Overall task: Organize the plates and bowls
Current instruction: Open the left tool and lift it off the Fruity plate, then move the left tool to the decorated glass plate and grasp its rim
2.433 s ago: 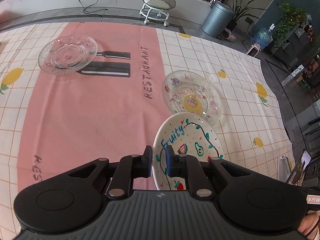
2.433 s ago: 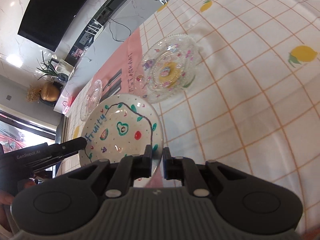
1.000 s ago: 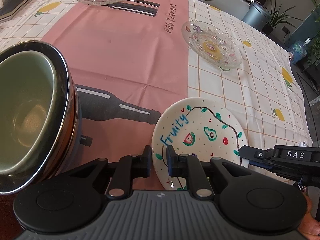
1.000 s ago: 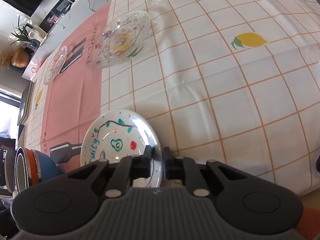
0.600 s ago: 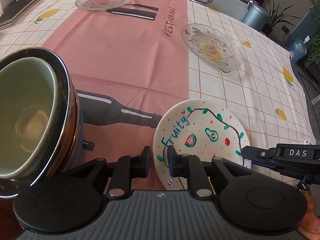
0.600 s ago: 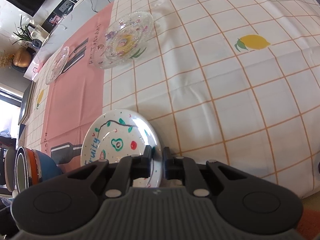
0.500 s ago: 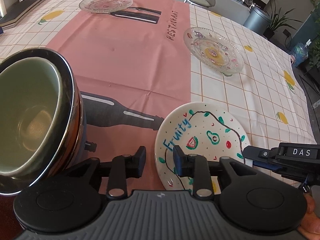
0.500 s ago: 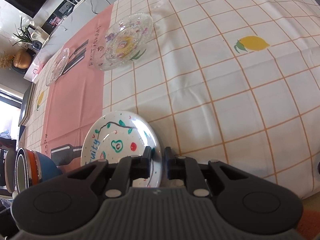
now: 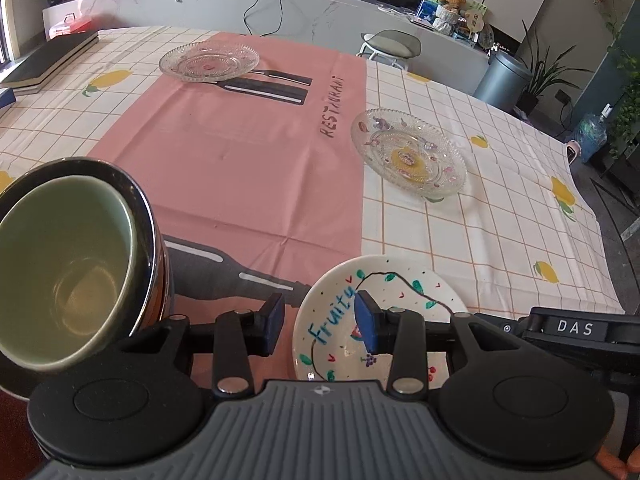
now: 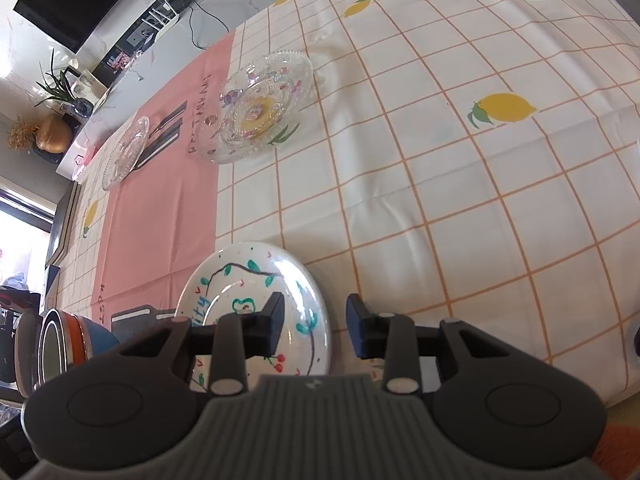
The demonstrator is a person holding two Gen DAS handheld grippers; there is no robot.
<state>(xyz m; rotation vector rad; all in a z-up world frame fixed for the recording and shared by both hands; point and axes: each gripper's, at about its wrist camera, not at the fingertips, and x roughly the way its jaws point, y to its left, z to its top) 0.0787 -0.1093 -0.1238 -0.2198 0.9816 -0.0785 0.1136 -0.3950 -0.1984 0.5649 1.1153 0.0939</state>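
Three plates and one stack of bowls stood on the desk (image 9: 500, 216), which wore a lemon-print and pink tablecloth. At far left were the nested bowls (image 9: 72, 268), pale green inside a dark-rimmed one, with an orange band and blue wall seen only in the right wrist view (image 10: 86, 342). Just right of the bowls lay the white ceramic plate painted "Fruity" (image 9: 400, 292) (image 10: 256, 276). Beyond it, well apart, sat a clear glass plate with a yellow centre (image 9: 408, 158) (image 10: 260, 108); a second clear glass plate (image 9: 209, 61) (image 10: 125, 152) rested far behind the bowls.

A second ago both grippers pinched the white plate's rim. Now the left gripper (image 9: 320, 322) and right gripper (image 10: 316, 328) had jaws spread, having just been opening, each straddling the rim without pressing it.

Only the left wrist view showed a stool (image 9: 390, 46) and bin (image 9: 502, 80).
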